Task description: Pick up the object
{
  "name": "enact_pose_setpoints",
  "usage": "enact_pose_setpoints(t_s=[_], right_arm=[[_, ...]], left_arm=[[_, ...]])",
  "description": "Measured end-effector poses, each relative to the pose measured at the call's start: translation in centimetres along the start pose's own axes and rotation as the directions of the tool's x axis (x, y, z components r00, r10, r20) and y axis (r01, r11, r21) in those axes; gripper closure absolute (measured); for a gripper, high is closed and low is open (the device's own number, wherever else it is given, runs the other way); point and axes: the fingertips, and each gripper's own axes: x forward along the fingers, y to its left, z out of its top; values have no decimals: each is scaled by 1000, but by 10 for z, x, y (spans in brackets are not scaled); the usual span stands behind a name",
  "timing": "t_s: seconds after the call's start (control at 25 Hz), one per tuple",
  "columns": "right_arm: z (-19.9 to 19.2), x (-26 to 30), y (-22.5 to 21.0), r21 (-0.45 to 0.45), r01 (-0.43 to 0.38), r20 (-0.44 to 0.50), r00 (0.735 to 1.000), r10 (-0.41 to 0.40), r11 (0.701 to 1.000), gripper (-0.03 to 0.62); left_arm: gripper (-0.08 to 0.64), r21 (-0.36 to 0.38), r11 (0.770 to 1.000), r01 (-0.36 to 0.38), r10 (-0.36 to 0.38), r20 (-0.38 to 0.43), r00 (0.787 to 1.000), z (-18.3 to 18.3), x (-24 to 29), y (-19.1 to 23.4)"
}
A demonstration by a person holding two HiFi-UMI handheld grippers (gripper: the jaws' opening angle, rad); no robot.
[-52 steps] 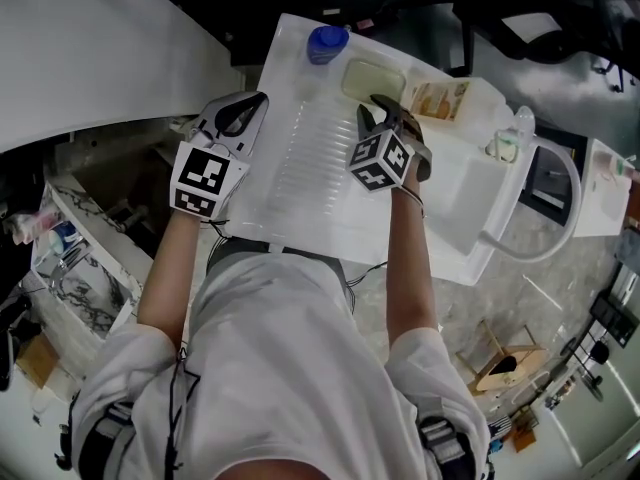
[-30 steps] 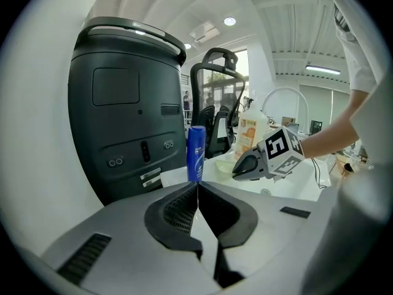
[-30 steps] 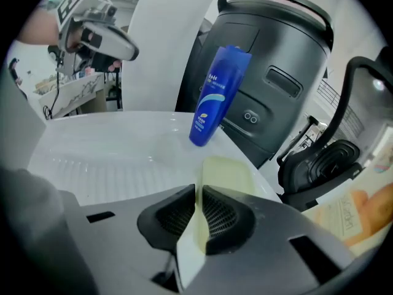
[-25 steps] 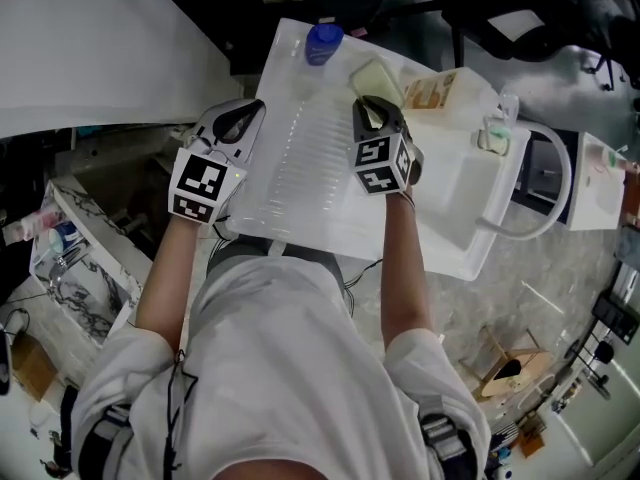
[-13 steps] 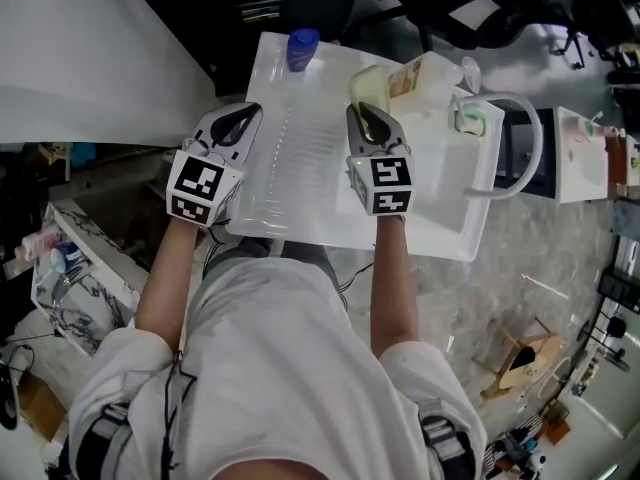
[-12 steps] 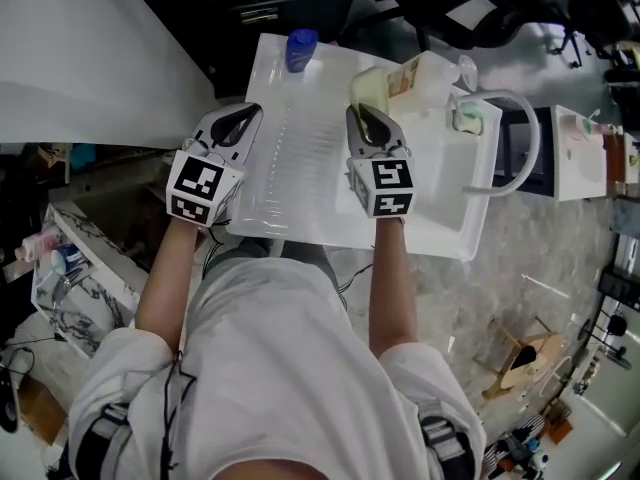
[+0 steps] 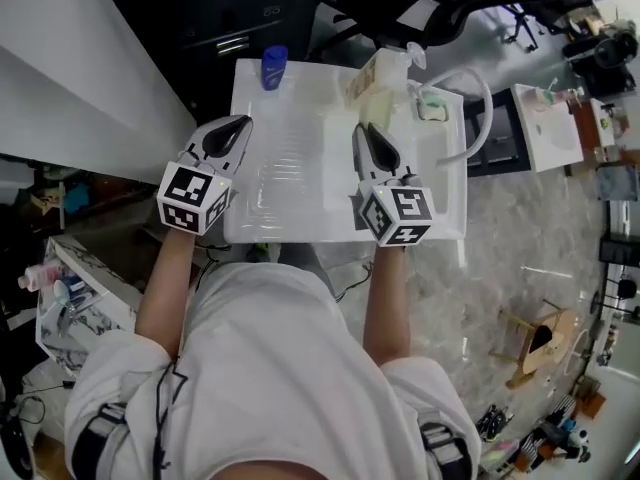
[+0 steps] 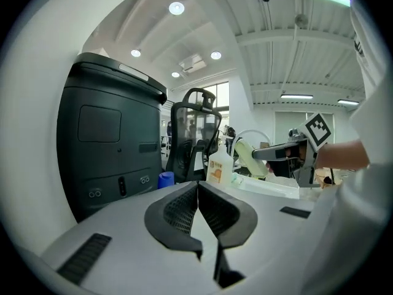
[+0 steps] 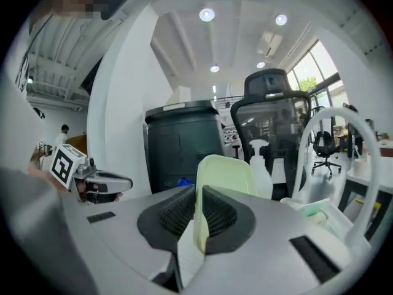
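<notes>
The object is a thin pale yellow-green dish (image 9: 225,176) with rounded corners. It stands on edge between the jaws of my right gripper (image 9: 198,221), which is shut on it and holds it in the air. In the head view this gripper (image 7: 366,134) hovers over the white sink unit (image 7: 300,208), and the dish (image 7: 382,106) sticks out past its tips. In the left gripper view the dish (image 8: 250,158) appears raised at the right. My left gripper (image 7: 238,126) sits over the drainboard's left edge, jaws (image 8: 198,209) shut with nothing between them.
A blue-capped container (image 7: 273,67) stands at the drainboard's far left corner. A clear bottle with an orange label (image 7: 362,80) stands behind the sink. A curved white faucet (image 7: 470,88) arches over the basin (image 7: 435,173). A dark bin (image 8: 110,152) and an office chair (image 9: 270,134) stand beyond.
My right gripper has drawn back toward the person with the pale dish in its jaws, away from the bottle. The left gripper has stayed at the drainboard's left edge.
</notes>
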Motion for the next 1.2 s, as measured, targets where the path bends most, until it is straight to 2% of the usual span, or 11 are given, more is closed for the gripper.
enact_pose_setpoints(t_s=[0.24, 0.48, 0.72, 0.92, 1.2], right_arm=[[33, -54, -9, -22, 106, 96, 990, -104, 994, 551], [31, -107, -23, 8, 215, 140, 967, -214, 976, 551], [28, -139, -35, 31, 292, 172, 941, -293, 956, 551], [31, -150, -40, 49, 316, 197, 927, -319, 948, 552], [33, -144, -35, 52, 294, 215, 930, -298, 954, 554]], left_arm=[[538, 30, 999, 38, -40, 57, 998, 24, -11, -20], [538, 70, 995, 65, -72, 104, 992, 47, -18, -38], [538, 93, 994, 57, -70, 151, 986, 66, -25, -42], [538, 106, 994, 39, -55, 160, 986, 71, -34, -41], [538, 104, 995, 3, -21, 180, 983, 77, -45, -33]])
